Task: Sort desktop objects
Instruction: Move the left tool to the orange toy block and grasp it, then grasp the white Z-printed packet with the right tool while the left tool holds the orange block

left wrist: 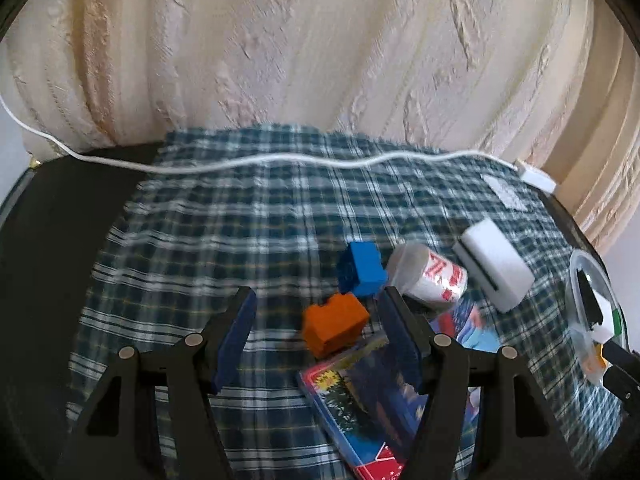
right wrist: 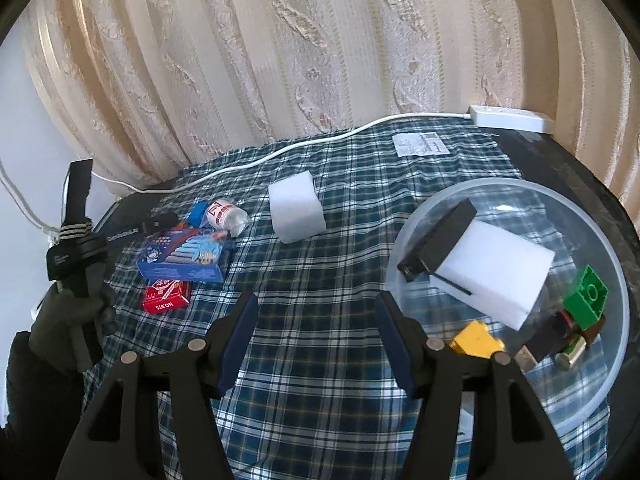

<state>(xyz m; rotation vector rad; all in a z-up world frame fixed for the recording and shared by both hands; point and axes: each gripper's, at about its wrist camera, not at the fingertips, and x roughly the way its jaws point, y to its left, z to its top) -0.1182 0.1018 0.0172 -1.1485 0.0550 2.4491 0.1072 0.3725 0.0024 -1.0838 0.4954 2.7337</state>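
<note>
My left gripper (left wrist: 316, 304) is open, low over the plaid cloth (left wrist: 240, 220). An orange block (left wrist: 334, 328) lies between its fingers, nearer the right one. A blue block (left wrist: 362, 268), a small white bottle (left wrist: 428, 278) lying on its side, a white sponge (left wrist: 494, 268) and a blue picture box (left wrist: 368, 400) lie just beyond and to the right. My right gripper (right wrist: 316, 308) is open and empty over the cloth, left of a clear bowl (right wrist: 600, 380). The bowl holds a white sponge (right wrist: 496, 276), a green block (right wrist: 586, 296) and a yellow block (right wrist: 476, 340).
A white cable (left wrist: 260, 162) runs along the back of the cloth to a power strip (right wrist: 512, 118). A curtain (right wrist: 300, 40) hangs behind. A second white sponge (right wrist: 294, 206), a blue box (right wrist: 184, 256) and a red card pack (right wrist: 166, 298) lie on the cloth. A paper label (right wrist: 420, 144) lies at the back.
</note>
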